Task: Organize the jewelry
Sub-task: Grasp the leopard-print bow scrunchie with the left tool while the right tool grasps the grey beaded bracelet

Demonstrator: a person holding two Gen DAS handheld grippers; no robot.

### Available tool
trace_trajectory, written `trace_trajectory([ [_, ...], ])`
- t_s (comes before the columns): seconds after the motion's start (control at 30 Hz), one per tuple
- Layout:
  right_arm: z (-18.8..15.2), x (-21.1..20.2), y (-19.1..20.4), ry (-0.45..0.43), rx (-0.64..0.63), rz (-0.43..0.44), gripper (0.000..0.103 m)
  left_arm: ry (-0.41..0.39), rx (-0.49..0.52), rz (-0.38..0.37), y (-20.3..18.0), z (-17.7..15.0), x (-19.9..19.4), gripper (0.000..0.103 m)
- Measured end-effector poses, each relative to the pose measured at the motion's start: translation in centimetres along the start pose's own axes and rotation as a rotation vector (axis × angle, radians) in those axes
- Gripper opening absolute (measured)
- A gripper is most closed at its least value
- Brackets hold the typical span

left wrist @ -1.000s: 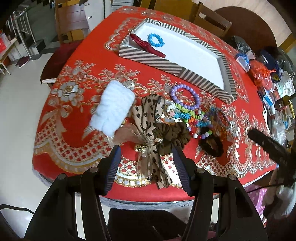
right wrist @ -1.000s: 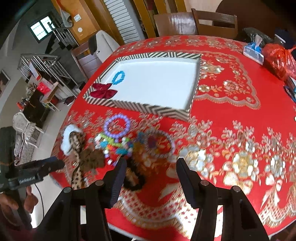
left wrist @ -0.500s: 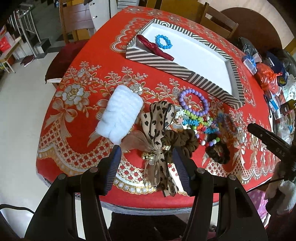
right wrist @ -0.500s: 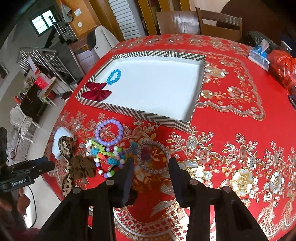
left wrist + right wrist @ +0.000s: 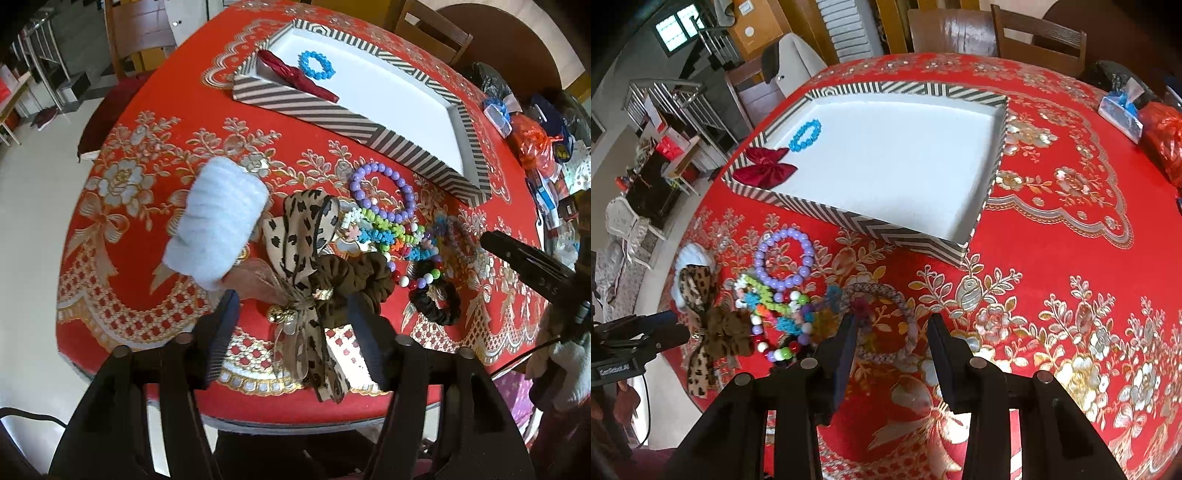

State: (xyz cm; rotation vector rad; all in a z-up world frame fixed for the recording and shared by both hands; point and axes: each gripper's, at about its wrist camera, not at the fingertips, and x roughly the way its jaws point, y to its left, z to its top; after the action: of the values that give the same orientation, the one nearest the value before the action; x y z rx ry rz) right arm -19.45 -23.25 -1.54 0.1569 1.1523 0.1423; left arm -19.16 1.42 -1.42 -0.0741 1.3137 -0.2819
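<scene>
Bright daylight, sharp centre, fisheye-warped dark edges

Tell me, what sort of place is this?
Most likely a home dining room: a round table under a red floral tablecloth, wooden dining chairs around it, and a staircase railing in the background.

Striped tray [image 5: 871,225] mostly bare (bow and blue bracelet in one corner); jewelry heap [image 5: 783,306] crowds near table edge
</scene>
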Motion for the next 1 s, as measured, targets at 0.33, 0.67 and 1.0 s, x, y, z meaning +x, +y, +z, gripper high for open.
trace_trajectory([
  [0.33,1.0,3.3,0.7,0.051,-0.089,-0.083,0.023,0.057,0.027,0.005,-0.7,0.7,2.6,0.067],
  [0.67,0.8,3.3,0.1,0.020,-0.070,-0.104,0.006,0.050,0.070,0.009,-1.1,1.5,3.5,0.017],
  [1.0,1.3,-2.4,-1.4,-0.098,0.055,0.019,0.006,-0.010,0.071,-0.082,-0.9,3.1,-0.9,0.015],
])
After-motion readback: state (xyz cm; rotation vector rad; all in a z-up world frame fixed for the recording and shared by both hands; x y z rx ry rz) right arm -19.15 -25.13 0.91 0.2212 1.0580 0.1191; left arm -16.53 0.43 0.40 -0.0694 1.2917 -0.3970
